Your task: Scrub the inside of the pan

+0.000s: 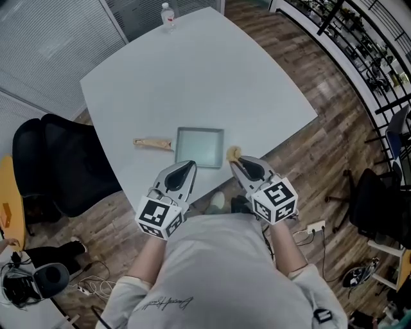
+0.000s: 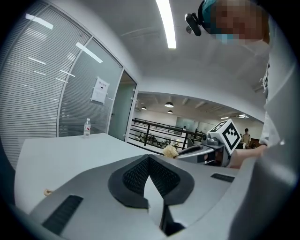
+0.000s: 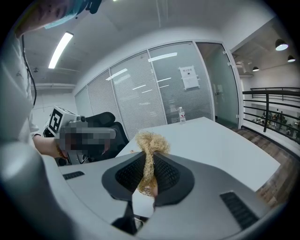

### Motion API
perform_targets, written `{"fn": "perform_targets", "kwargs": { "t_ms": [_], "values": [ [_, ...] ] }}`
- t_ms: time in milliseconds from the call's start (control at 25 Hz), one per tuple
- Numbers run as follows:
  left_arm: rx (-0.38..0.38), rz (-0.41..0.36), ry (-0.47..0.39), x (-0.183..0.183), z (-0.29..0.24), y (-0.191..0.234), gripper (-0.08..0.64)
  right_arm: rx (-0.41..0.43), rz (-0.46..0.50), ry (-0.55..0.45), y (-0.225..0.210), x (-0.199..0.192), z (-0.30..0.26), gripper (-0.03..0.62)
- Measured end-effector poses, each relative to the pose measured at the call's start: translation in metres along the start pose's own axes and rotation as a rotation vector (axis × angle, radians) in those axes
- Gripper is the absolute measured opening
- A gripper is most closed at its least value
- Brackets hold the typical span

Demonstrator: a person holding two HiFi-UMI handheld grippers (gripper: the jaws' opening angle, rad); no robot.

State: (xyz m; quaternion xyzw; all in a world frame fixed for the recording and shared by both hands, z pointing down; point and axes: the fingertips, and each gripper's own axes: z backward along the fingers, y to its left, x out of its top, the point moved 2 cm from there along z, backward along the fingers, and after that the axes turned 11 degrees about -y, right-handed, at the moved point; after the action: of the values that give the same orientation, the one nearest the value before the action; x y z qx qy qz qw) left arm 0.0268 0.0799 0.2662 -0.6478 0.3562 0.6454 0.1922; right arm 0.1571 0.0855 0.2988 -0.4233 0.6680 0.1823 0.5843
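Closest to the head camera is the person's white shirt [image 1: 212, 270], filling the near edge of that view, with both forearms reaching away from it. Below and around lies a wood-plank floor [image 1: 334, 128], and on it stands a large pale table [image 1: 192, 71] that takes up most of the far half of the scene. A black office chair [image 1: 58, 160] sits off the table's left side. On the table, near its near edge, rests the pan [image 1: 200, 146], a square grey one lying flat with its inside facing up and bare, its wooden handle [image 1: 153, 143] pointing left. The left gripper [image 1: 191, 164] is held just near of the pan's near left corner; its jaws are pressed together with nothing between them, and in the left gripper view those jaws block the pan from sight. The right gripper [image 1: 234, 160] is held at the pan's near right corner, jaws clamped on a tuft of straw-coloured scrubber [image 1: 234, 153], which pokes out past the tips just beside the pan's right rim, not over its inside. In the right gripper view this tuft stands in front of part of the tabletop. A small clear water bottle [image 1: 167, 15] stands upright at the table's far edge, well apart from the pan. A white power strip [image 1: 314, 226] lies on the floor to the right.
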Motion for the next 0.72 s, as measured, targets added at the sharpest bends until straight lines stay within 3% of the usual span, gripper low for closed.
{"fn": "perform_targets", "kwargs": {
  "t_ms": [720],
  "values": [
    [-0.011, 0.031, 0.059, -0.006, 0.004, 0.034, 0.011, -0.022, -0.024, 0.068, 0.004, -0.004, -0.020, 0.064]
  ]
}}
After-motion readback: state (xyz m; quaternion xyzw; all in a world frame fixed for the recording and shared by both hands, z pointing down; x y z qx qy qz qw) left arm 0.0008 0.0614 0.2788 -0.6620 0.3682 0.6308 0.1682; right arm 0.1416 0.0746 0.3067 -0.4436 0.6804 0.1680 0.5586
